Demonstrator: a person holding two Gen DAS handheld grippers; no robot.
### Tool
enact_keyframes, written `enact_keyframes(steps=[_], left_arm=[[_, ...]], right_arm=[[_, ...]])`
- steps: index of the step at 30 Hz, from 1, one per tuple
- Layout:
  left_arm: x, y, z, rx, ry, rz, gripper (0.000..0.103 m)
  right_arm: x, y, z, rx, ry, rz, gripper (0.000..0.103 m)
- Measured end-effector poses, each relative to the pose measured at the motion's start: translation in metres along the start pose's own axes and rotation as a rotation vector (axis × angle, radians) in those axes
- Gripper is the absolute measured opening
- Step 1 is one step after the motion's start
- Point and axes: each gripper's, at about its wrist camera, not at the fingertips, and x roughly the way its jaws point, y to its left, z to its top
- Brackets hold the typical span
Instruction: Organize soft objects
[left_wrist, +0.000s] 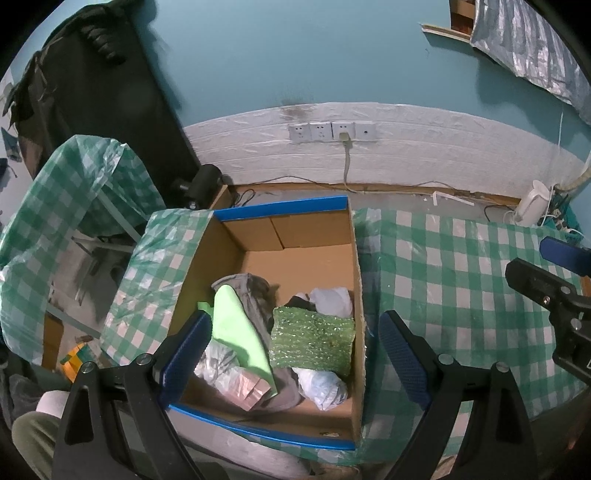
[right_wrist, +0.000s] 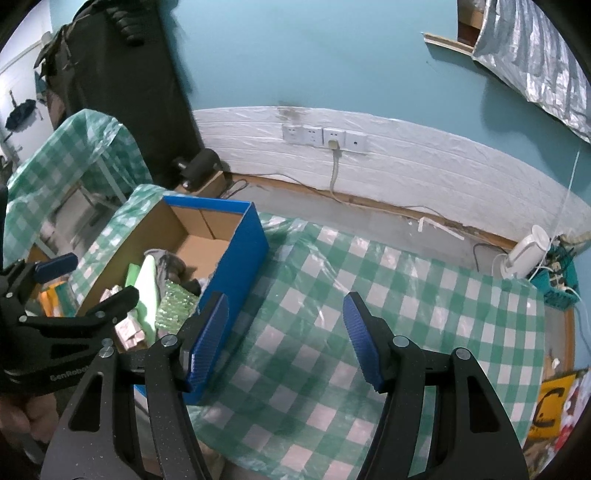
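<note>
A cardboard box with blue rim (left_wrist: 284, 206) (right_wrist: 236, 258) stands on the green checked tablecloth (left_wrist: 461, 266) (right_wrist: 332, 295). Inside lie a light green cloth (left_wrist: 236, 332) (right_wrist: 146, 291), a grey cloth (left_wrist: 255, 291), a glittery green sponge sheet (left_wrist: 312, 338) (right_wrist: 173, 302), white plastic bags (left_wrist: 323, 387) and a pink packet (left_wrist: 251, 387). My left gripper (left_wrist: 295, 350) (right_wrist: 88, 284) hovers over the box's near half, open, nothing between its pads. My right gripper (right_wrist: 286, 341) (left_wrist: 546, 266) hangs open over bare tablecloth to the right of the box, holding nothing.
A white kettle (left_wrist: 532, 203) (right_wrist: 524, 254) with cables stands at the table's far right corner. Wall sockets (left_wrist: 332, 131) sit behind the table. A second checked-covered table (left_wrist: 55, 206) and a dark hanging cover (left_wrist: 99, 103) are at the left. A yellow bag (right_wrist: 550, 406) lies past the right edge.
</note>
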Motion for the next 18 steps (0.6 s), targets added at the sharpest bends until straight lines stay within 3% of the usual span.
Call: enact_keyframes(steps=[18], left_arm=[[0.0019,-0.0048,-0.0004,0.01,0.008,-0.007,0.093]], right_arm=[[0.0035,-0.007,-0.0009,0.015,0.011,-0.012,0.064]])
